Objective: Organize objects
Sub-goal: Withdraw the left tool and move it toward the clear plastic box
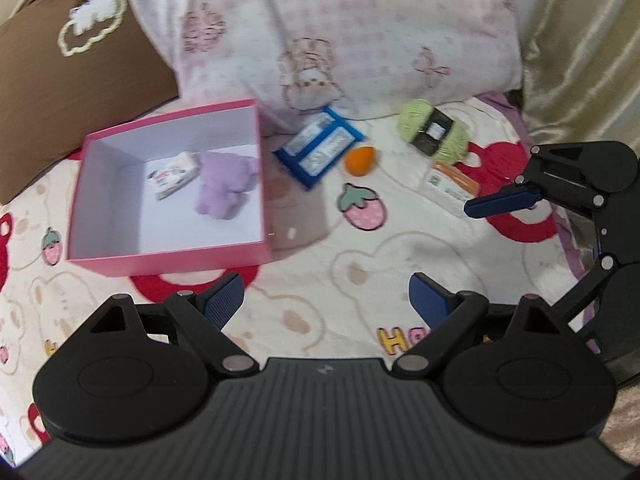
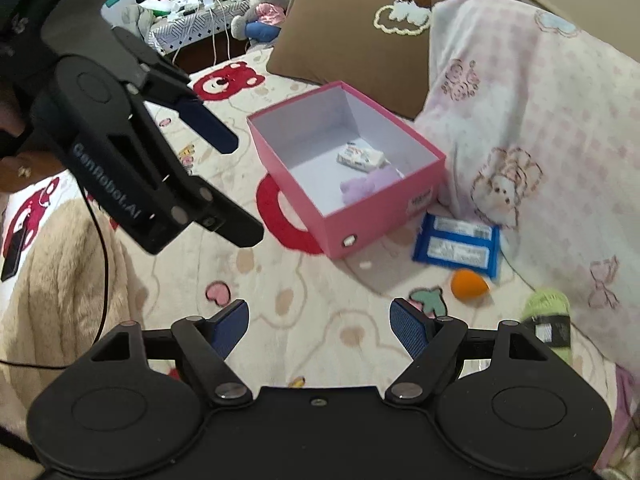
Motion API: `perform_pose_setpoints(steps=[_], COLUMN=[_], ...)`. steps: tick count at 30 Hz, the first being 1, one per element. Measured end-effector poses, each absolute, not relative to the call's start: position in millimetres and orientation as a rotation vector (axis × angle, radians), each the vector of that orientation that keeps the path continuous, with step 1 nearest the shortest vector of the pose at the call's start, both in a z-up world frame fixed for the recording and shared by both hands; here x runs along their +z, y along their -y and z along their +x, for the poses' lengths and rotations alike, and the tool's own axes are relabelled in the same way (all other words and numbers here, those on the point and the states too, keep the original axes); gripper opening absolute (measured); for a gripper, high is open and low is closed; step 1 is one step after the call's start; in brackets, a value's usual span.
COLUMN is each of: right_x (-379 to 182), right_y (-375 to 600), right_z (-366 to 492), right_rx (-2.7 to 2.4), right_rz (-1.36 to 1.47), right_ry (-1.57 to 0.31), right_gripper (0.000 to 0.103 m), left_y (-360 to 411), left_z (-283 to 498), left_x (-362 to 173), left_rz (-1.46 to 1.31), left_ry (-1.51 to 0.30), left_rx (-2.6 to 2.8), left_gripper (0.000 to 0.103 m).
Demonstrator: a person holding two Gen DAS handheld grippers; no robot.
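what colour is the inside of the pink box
White inside the box, clearest in the left wrist view.

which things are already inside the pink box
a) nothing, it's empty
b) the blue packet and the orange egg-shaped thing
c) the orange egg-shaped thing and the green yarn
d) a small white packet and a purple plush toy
d: inside the pink box lie a small white packet and a purple plush toy, while the blue packet, the orange egg-shaped thing and the green yarn sit outside it on the blanket.
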State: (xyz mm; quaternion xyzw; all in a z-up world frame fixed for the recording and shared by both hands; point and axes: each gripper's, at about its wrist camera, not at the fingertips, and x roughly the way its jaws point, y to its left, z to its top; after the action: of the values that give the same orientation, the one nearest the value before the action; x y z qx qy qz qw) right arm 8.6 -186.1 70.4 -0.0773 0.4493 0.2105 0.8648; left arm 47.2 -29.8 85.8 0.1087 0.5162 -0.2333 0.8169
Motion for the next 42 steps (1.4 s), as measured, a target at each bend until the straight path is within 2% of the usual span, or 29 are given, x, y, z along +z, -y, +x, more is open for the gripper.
perform_pose_setpoints(steps=[15, 23, 38, 42], right_x=[43, 16, -53, -72], right_y=[234, 262, 307, 320], right_z=[-21, -23, -8, -3], right_rx=[0.335, 0.231, 0.053, -0.014], right_rz=[-0.11, -0.079, -0.181, -0.123], right_ry=[-0.999, -1.028, -0.9, -0.874], right_gripper=[0.081, 0.081, 0.081, 0.081], left_y=[76, 99, 137, 155], left_z=[61, 74, 106, 107], left_x=[54, 17, -39, -62], left_rz=[0.187, 0.154, 0.094, 0.104], left_ry=[-1.168, -1.155, -1.029, -1.012], left_rx=[-0.641, -0.714, -0.734, -0.76], left_gripper=[0.09, 0.09, 0.088, 0.087])
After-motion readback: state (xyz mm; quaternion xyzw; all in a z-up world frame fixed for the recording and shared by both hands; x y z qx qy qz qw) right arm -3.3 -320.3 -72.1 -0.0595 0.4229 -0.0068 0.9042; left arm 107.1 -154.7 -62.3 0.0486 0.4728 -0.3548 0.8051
